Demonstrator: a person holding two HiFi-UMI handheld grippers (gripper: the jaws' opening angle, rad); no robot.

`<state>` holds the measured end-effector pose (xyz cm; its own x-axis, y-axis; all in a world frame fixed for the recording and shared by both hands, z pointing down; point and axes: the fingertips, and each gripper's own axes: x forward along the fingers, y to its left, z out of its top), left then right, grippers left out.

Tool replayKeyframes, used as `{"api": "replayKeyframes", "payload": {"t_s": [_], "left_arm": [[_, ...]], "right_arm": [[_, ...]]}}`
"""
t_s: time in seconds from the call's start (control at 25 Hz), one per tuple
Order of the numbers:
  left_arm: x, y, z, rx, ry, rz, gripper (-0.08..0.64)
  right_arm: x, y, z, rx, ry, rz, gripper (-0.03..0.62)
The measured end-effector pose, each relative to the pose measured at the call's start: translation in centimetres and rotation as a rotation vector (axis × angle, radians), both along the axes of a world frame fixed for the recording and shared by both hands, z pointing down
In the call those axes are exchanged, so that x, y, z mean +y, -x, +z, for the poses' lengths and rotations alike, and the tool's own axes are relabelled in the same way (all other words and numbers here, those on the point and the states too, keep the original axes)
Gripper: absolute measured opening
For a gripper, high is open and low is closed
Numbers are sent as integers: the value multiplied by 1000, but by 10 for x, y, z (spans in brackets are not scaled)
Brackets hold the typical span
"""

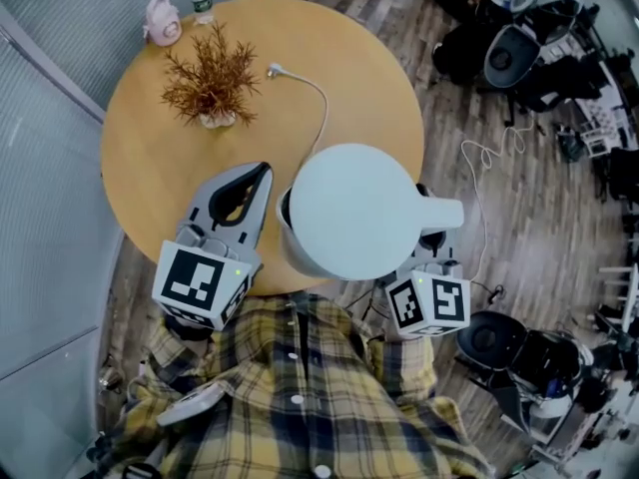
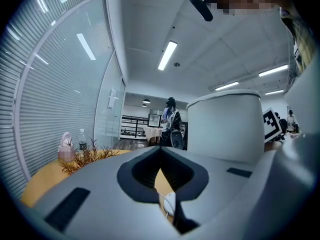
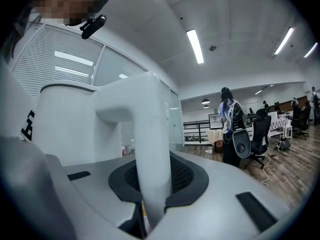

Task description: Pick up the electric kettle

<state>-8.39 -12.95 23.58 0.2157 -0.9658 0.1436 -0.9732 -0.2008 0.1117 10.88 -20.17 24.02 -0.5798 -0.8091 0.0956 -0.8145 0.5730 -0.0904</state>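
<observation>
Kettle (image 1: 354,213) held above near edge of table (image 1: 369,78), right hand-held gripper (image 1: 429,239) clamped on its handle, left hand-held gripper (image 1: 262,173) closed, empty, just beside it, dried plant (image 1: 212,83) and loose cable (image 1: 321,108) behind.

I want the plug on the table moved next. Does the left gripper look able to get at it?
Probably yes: the left gripper is empty, and only bare table lies between it and the plug; the plant stands off to one side.

- The electric kettle (image 1: 354,208) was white.
- The table (image 1: 150,158) was pale tan wood.
- The shirt (image 1: 300,397) was yellow-and-dark plaid.
- The dried plant (image 1: 212,80) was rusty brown.
- The floor (image 1: 539,218) was grey-brown planks.
</observation>
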Motion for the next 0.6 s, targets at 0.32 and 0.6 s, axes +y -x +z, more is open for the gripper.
{"api": "replayKeyframes", "payload": {"t_s": [0.32, 0.6], "left_arm": [[7, 1, -3, -11, 0, -7, 3], [5, 4, 0, -6, 2, -14, 3]], "right_arm": [[6, 6, -13, -3, -8, -48, 69], [4, 11, -8, -8, 4, -53, 72]]}}
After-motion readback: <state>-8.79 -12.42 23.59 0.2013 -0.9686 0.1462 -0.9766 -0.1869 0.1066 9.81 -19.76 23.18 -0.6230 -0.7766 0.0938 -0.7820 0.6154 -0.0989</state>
